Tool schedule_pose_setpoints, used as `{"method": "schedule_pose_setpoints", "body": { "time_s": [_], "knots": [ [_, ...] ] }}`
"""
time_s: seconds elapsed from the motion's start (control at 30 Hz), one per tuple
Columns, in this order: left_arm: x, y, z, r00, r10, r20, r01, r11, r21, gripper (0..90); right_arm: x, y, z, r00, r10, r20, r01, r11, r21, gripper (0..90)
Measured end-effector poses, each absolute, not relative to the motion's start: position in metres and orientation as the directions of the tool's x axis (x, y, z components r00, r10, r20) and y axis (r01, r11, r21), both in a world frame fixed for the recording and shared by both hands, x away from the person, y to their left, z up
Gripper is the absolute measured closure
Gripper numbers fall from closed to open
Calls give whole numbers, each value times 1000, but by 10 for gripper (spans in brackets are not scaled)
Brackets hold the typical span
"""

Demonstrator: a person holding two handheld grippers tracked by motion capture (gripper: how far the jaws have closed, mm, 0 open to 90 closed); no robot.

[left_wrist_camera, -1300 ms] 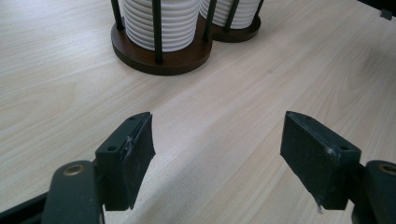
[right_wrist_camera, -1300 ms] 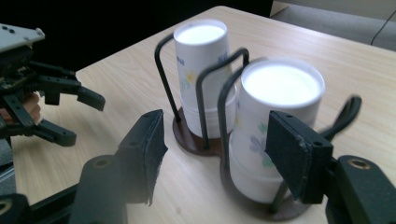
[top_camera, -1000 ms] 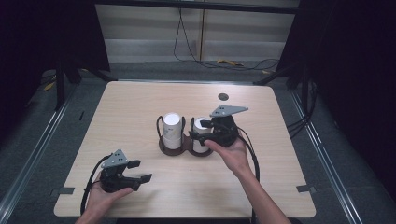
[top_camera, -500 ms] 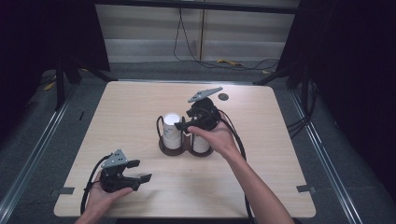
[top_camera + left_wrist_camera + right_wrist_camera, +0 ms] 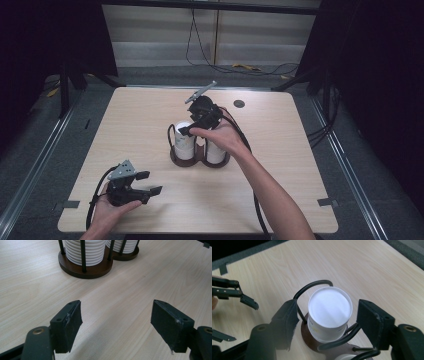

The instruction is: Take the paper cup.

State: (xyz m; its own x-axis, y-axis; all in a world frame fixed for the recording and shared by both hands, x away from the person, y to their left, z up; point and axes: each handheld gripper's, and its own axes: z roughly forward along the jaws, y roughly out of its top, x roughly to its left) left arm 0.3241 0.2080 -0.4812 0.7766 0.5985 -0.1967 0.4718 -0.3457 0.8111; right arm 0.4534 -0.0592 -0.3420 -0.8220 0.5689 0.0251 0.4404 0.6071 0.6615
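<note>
Jaws of the right gripper (image 5: 327, 317) stand apart on either side of the left stack of cups (image 5: 329, 312), pads clear of it, having just been opening. That stack sits in a dark wire holder (image 5: 200, 156) at the middle of the surface (image 5: 280, 200). Near the front left corner, the left gripper (image 5: 150, 184) has its jaws parted over bare wood.
</note>
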Motion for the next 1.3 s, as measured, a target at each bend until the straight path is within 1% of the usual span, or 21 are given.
{"method": "schedule_pose_setpoints", "body": {
  "time_s": [0.03, 0.1, 0.2, 0.23, 0.37, 0.63, 0.97, 1.03, 1.3],
  "knots": [
    [324, 208, -481, 777, 598, -197, 472, -346, 811, 244, 453, -59, -342, -822, 569, 25, 440, 607, 661, 329],
    [324, 209, -481, 775, 600, -200, 473, -340, 813, 237, 458, -55, -343, -823, 568, 37, 463, 630, 624, 301],
    [324, 209, -481, 774, 601, -201, 473, -336, 814, 237, 461, -52, -344, -817, 574, 46, 479, 634, 607, 295],
    [324, 209, -481, 774, 601, -201, 473, -337, 814, 237, 465, -50, -345, -815, 578, 46, 490, 644, 588, 281],
    [324, 209, -481, 777, 597, -199, 471, -342, 813, 237, 469, -47, -346, -811, 584, 42, 500, 653, 569, 272],
    [325, 209, -482, 777, 597, -203, 474, -342, 811, 230, 476, -39, -346, -832, 553, 43, 496, 706, 506, 310],
    [325, 208, -482, 777, 596, -202, 474, -342, 811, 231, 481, -32, -351, -838, 544, 53, 499, 723, 478, 326],
    [325, 209, -482, 775, 598, -203, 476, -341, 811, 231, 482, -31, -352, -841, 540, 40, 490, 727, 481, 348],
    [324, 209, -481, 774, 599, -206, 477, -338, 811, 231, 484, -29, -355, -840, 541, 47, 498, 732, 465, 330]
  ]
}}
